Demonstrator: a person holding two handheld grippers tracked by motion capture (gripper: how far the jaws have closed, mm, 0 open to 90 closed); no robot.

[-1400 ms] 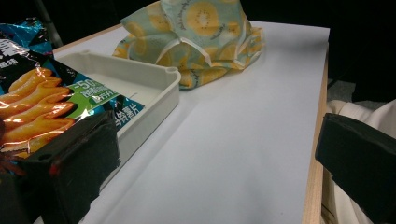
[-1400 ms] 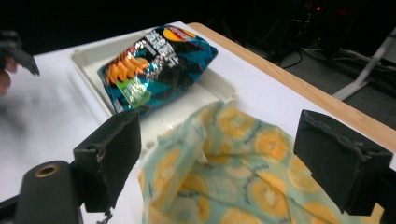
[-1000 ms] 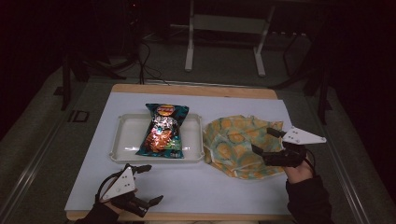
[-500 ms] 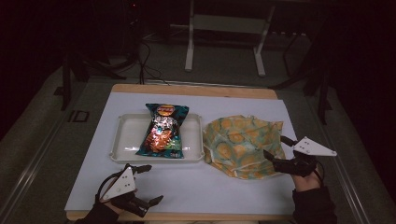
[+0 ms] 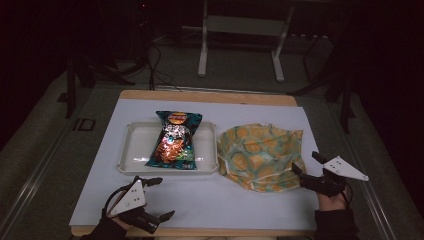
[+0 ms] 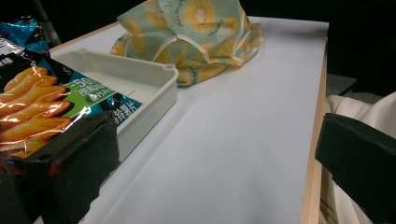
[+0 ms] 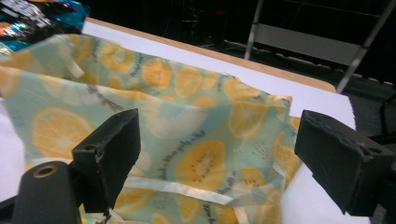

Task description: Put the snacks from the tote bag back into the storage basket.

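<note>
On the bench [image 5: 260, 200], whose white top is edged by a wooden rim, a white tray [image 5: 131, 150] sits left of centre; a snack bag [image 5: 174, 140] lies lengthwise along the tray's right half, its top end hanging over the far rim; just beside the tray's right edge lies a crumpled cloth bag [image 5: 260, 155], and the high view cannot settle whether the two touch. Beyond the bench, on the dark floor, stand a white metal stand [image 5: 240, 30] and some cables [image 5: 155, 65]. Nothing lies between either gripper and the things ahead of it but bare white bench.

Near the front right corner, the right gripper [image 5: 306, 169] points left at the cloth bag, held in a hand [image 5: 332, 200] that comes up from the bottom edge; its fingers [image 7: 112, 149] are spread wide, and in the right gripper view the bag's near edge lies between and just past them, not clamped; contact cannot be told. Near the front left, the left gripper [image 5: 161, 197] hovers close to the bench edge, well short of the tray; its fingers [image 6: 79, 172] stand wide apart around nothing.

The cloth bag is pale green printed with orange slices and small dark lettering, trimmed in cream binding, rumpled into loose folds; the snack bag is glossy teal and blue with orange sticks pictured on its front.
</note>
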